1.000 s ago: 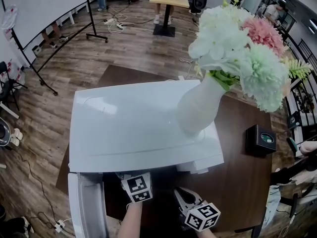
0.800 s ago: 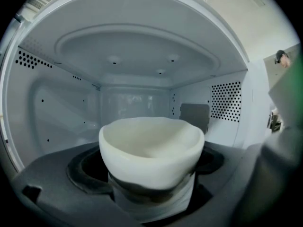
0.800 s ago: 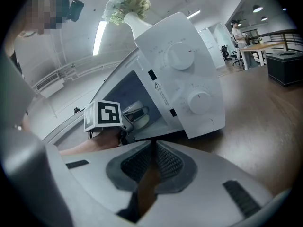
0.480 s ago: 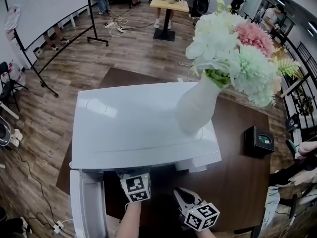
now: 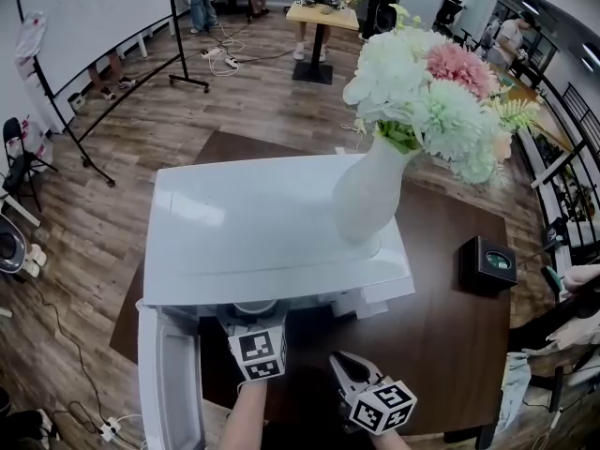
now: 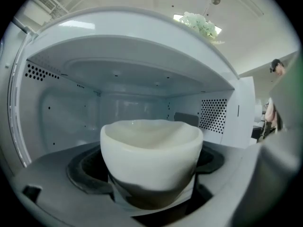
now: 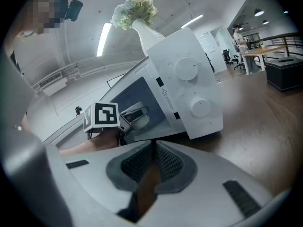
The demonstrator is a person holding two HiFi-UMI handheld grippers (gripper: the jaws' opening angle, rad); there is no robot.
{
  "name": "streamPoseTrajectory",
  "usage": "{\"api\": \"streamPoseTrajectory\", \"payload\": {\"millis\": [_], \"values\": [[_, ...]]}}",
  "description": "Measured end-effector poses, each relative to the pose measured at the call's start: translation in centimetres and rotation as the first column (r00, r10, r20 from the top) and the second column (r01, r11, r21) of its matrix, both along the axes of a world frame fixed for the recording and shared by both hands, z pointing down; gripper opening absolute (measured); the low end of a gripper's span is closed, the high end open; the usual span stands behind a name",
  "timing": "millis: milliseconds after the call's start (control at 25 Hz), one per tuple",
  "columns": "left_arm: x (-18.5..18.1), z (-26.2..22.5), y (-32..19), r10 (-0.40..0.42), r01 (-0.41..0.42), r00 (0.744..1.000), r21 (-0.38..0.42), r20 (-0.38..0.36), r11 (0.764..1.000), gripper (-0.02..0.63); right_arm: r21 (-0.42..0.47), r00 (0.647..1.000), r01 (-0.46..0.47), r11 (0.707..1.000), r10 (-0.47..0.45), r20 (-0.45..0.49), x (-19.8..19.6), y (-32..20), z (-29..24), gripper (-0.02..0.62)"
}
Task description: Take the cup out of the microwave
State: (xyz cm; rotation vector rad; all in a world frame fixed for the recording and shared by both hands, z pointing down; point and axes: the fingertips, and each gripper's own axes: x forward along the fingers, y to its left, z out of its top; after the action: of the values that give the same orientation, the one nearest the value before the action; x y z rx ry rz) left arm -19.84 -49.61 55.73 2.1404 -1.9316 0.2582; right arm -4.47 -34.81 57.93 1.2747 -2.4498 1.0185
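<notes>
The white microwave (image 5: 272,232) stands on a brown table with its door (image 5: 169,382) swung open to the left. A white cup (image 6: 151,150) sits between my left gripper's (image 6: 151,200) jaws, at the mouth of the oven cavity above the dark turntable ring (image 6: 80,171). In the head view the cup's rim (image 5: 255,307) peeks out under the microwave's front edge, just ahead of my left gripper (image 5: 255,326). The right gripper view shows the cup (image 7: 138,118) held at the opening. My right gripper (image 5: 343,369) hovers to the right over the table, shut and holding nothing.
A white vase of flowers (image 5: 370,200) stands on the microwave's top right corner. A small black box (image 5: 487,263) sits on the table (image 5: 450,336) to the right. The control knobs (image 7: 185,70) face my right gripper. The open door is close by my left arm.
The cup's rim now shows beyond the microwave's front edge; my left gripper has drawn it outward slightly. The right gripper has stayed put.
</notes>
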Motion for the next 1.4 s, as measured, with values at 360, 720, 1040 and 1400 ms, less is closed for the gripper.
{"api": "streamPoseTrajectory", "payload": {"millis": [360,720,1040,1400], "values": [[0.0,-1.5,2.6,0.009,-0.009,1.0,0.014,-0.004,1.0,0.499,0.042,1.0,-0.014,0.999,0.014,0.002,0.3,1.8,-1.6,-0.003],[0.6,-3.0,6.6,0.051,-0.05,0.999,0.041,-0.015,0.998,0.499,0.073,1.0,-0.025,0.997,0.024,0.002,0.3,4.9,-2.9,-0.003],[1.5,-4.0,10.4,0.076,-0.074,0.997,0.05,-0.023,0.996,0.499,0.1,0.999,-0.033,0.994,0.033,0.007,1.0,7.7,-3.8,-0.003],[1.8,-5.1,14.3,0.106,-0.103,0.994,0.066,-0.042,0.992,0.499,0.127,0.998,-0.063,0.99,0.062,0.008,2.0,10.8,-4.5,-0.003]]}}
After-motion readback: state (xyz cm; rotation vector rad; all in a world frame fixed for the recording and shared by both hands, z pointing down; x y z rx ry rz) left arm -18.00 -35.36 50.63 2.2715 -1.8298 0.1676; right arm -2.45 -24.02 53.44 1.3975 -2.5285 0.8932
